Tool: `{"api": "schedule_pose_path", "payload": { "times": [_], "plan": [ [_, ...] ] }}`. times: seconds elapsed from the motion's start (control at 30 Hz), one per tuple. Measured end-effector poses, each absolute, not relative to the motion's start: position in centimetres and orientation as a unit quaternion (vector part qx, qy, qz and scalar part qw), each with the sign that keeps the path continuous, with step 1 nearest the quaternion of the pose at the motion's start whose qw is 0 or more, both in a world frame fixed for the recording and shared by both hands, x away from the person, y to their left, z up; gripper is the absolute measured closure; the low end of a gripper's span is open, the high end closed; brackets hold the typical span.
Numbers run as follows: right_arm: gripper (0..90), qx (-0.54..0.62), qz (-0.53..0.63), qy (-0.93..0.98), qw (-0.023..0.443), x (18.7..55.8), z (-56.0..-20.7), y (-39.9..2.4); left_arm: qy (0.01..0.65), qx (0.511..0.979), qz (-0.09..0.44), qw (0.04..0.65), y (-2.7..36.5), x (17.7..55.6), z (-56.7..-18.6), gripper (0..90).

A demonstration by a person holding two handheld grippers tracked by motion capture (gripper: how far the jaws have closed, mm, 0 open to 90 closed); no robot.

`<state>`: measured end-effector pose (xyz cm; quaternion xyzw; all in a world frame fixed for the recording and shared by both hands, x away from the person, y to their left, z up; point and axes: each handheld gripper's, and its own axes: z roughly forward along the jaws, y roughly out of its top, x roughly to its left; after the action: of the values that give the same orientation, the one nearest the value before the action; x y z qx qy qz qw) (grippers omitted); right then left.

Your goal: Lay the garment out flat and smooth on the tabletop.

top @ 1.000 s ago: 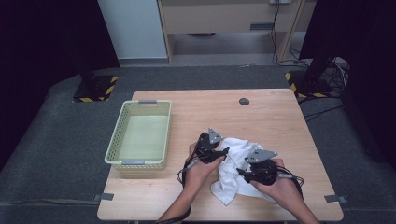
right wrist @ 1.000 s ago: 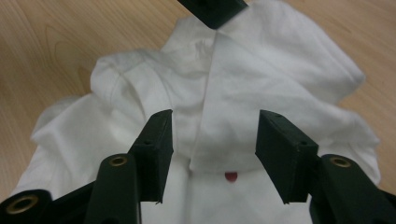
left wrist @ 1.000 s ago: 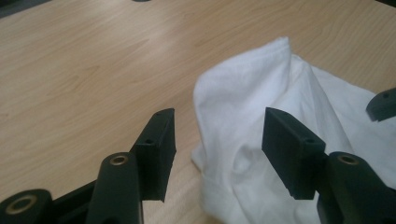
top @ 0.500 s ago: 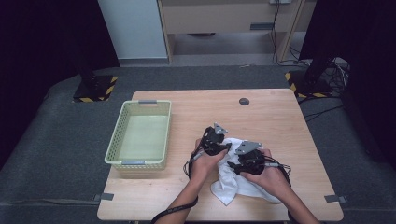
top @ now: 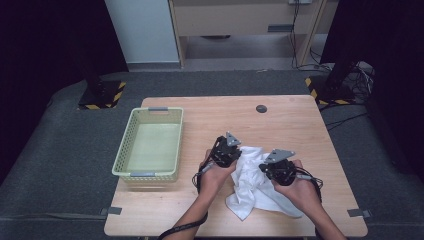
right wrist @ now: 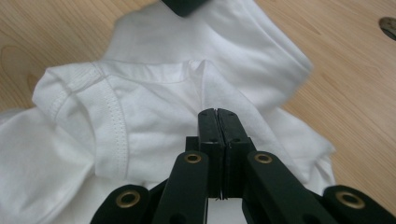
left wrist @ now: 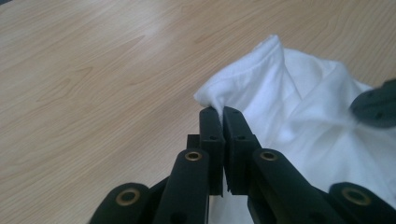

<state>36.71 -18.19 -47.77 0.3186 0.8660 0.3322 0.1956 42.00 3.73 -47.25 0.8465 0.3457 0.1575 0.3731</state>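
Observation:
A crumpled white garment [top: 252,187] lies on the wooden table [top: 300,130] in front of the person. My left gripper [top: 237,154] is at its far left edge. Its jaws have just been closing and now pinch a raised fold of the garment [left wrist: 261,79] at their tips [left wrist: 219,113]. My right gripper [top: 264,169] sits over the garment's right part. Its jaws have also just been closing and are shut on a ridge of the fabric [right wrist: 154,107] at their tips [right wrist: 217,113], near a stitched hem. Both grippers point at each other across the garment.
A pale green mesh basket [top: 150,172] stands at the table's left, with nothing in it. A small dark round disc [top: 261,108] lies near the far edge. Bare wood stretches behind the garment and to its right.
Both pairs of jaws have closed onto folds of the garment. The right gripper swung in toward the left one, then drew back to the right. The left gripper stayed nearly still.

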Motion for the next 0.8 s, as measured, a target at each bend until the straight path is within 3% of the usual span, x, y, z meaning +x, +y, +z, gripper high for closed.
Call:
{"api": "schedule_pose_path", "payload": {
  "times": [0.43, 0.8],
  "plan": [
    [89.7, 0.352, 0.317, 0.855, 0.213, 34.3, -46.8, -24.4, 0.377, 0.843, 0.173, 0.344, 7.0, 40.6, -48.8, 87.8],
    [89.6, 0.365, 0.290, 0.864, 0.190, 32.8, -49.8, -27.5, 0.378, 0.858, 0.164, 0.307, 7.8, 39.0, -51.6, 87.9]
  ]
}}
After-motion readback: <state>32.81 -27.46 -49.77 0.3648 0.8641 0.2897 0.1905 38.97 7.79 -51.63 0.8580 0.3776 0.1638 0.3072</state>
